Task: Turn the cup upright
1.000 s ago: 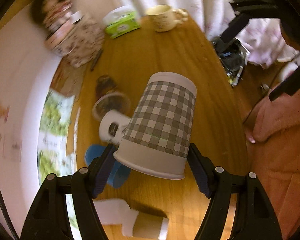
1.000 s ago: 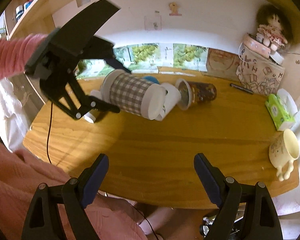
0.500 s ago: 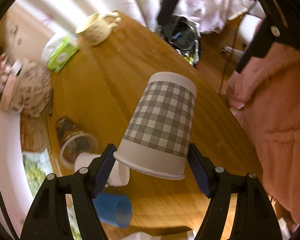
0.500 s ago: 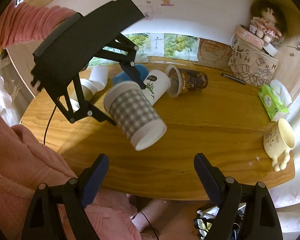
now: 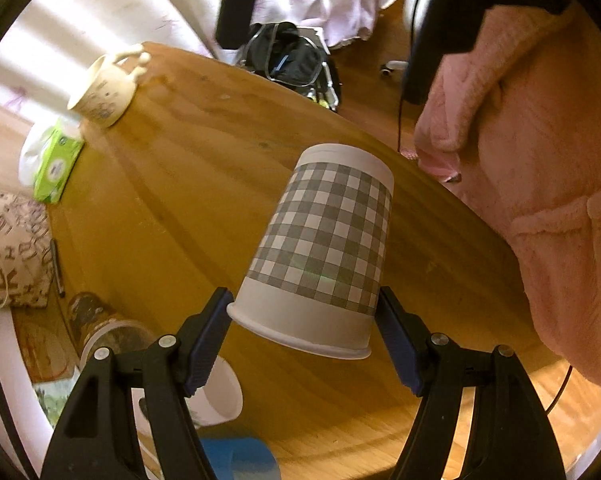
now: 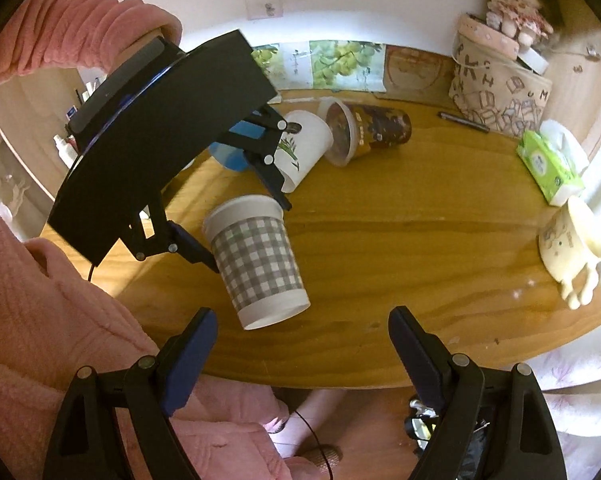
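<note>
My left gripper is shut on the rim end of a grey-and-white checked paper cup. In the right wrist view the same cup hangs above the wooden table, nearly upright, rim up and base down, tilted a little. The left gripper holds it from the upper left. My right gripper is open and empty near the table's front edge, below the cup.
Several cups lie on their sides at the back: a white one, a brown one and a blue one. A cream mug, a green tissue pack and a printed basket stand at the right.
My left gripper has turned with the cup, from lying sideways to nearly upright with the rim up, and has moved it toward the table's front. The right gripper has stayed open.
</note>
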`<state>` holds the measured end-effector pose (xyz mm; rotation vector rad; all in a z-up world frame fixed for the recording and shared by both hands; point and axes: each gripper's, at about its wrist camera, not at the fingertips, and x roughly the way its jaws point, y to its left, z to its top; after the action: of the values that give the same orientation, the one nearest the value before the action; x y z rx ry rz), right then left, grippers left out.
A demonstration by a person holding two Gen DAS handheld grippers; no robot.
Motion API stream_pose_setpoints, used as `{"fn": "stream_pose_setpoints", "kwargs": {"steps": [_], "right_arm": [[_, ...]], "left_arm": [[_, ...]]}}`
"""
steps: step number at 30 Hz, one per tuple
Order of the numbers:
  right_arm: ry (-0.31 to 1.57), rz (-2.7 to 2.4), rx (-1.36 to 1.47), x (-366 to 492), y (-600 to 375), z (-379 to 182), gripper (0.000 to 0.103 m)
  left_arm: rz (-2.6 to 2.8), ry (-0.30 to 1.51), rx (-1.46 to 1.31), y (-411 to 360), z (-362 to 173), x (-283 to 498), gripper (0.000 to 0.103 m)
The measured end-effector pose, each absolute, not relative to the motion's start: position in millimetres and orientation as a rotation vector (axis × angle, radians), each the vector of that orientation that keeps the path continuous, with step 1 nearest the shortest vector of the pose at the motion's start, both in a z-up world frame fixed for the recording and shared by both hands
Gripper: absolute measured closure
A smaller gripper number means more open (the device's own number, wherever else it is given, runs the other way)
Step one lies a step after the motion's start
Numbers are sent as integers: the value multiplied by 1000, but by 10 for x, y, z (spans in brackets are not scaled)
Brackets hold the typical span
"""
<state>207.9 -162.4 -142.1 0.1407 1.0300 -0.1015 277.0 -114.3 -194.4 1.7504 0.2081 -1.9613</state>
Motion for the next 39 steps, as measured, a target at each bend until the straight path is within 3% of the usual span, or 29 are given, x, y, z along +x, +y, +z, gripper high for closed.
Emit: {"fn": "stream_pose_setpoints", "kwargs": {"steps": [19,39], "right_arm": [[1082,-106,185,2095,-1571,-1547,15],[1088,-42,183,2171,-1577,-1588,15]], "left_arm": [[-1989,251,1810,-1244,-2115,2803,25],[-1944,263,1808,-1287,-1942,2741,25]]}}
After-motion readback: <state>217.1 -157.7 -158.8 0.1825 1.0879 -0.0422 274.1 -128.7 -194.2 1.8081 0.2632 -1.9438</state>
